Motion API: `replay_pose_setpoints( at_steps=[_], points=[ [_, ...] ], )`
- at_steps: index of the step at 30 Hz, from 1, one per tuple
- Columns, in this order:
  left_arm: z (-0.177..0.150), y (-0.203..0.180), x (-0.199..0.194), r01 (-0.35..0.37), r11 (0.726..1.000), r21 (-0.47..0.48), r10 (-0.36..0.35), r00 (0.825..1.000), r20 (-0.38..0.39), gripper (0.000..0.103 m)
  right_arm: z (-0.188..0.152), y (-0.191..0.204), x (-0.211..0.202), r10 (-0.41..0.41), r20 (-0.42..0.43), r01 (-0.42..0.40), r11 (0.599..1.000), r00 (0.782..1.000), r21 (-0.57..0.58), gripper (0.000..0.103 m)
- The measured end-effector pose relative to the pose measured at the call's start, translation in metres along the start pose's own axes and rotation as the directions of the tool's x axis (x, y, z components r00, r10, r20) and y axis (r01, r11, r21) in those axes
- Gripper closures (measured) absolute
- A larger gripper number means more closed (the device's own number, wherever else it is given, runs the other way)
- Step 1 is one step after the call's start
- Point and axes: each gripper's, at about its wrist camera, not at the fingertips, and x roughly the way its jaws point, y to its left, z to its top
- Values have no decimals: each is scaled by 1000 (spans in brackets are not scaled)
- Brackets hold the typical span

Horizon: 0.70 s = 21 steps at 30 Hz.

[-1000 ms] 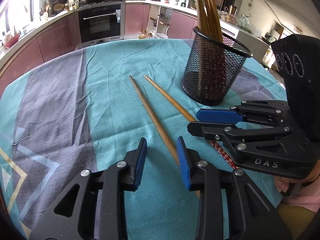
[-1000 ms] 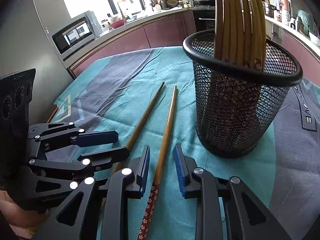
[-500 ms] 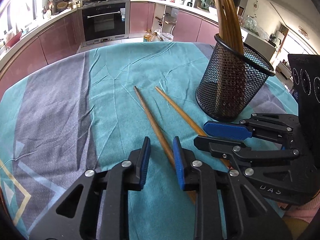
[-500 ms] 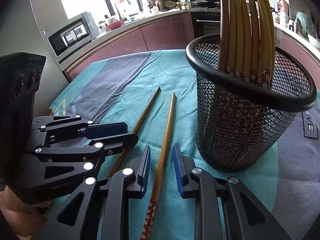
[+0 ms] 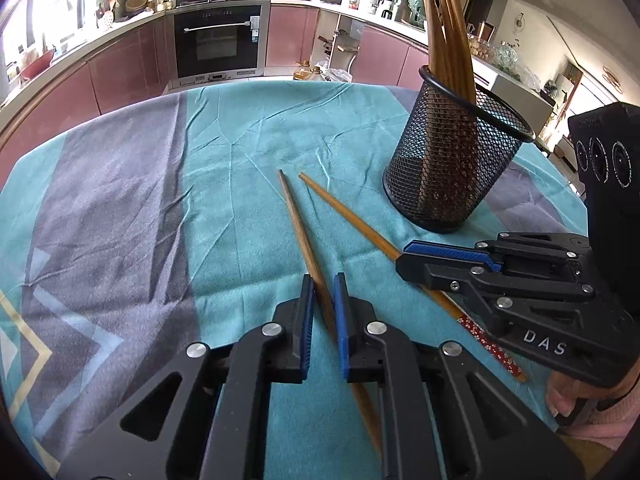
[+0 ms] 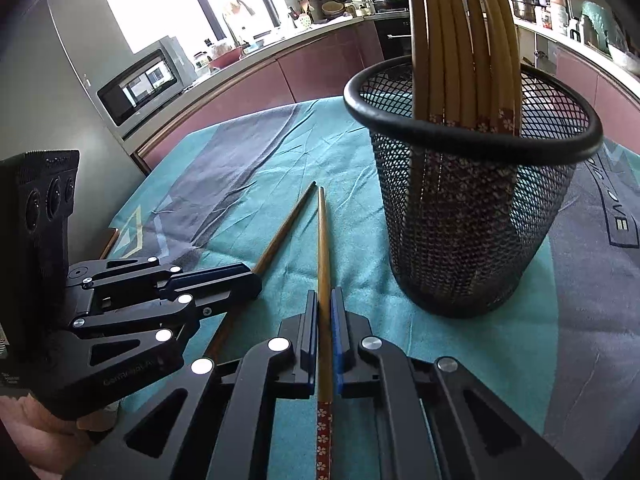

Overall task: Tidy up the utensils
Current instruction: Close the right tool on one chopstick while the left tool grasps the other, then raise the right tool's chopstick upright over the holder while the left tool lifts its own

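Nearly done, judging by the bundle of light wooden chopsticks (image 6: 464, 40) standing upright in the black wire-mesh cup (image 6: 472, 216), right of centre; only two left flat on the teal and grey tablecloth (image 5: 240, 184). Lower centre: left gripper (image 5: 322, 312) closed on the darker brown chopstick (image 5: 298, 224), right gripper (image 6: 325, 332) clamped on the paler chopstick with a red flowered end (image 6: 323, 248). Remaining: lifting both and dropping them into the cup.

Bright window (image 6: 168, 4) daylight, blown-out glare, sharp focus, strong fisheye bending at edges.
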Motion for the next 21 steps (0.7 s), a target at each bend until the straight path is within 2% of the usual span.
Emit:
replay_pose_setpoints(
  at_steps=[3, 13, 21],
  points=[
    [-6, 1, -5, 15, 1000, -7, -15, 1000, -7, 93, -3, 1, -4, -2, -11, 2, 1000, 1000, -10, 97],
    [-1, -5, 2, -16, 998, 53, 17, 1000, -16, 90, -4, 18, 1, -93, -10, 91, 988, 996, -122, 91],
    [4, -7, 5, -35, 998, 47, 35, 999, -3, 92, -1, 13, 3, -87, -1, 86, 991, 996, -99, 97]
  ],
)
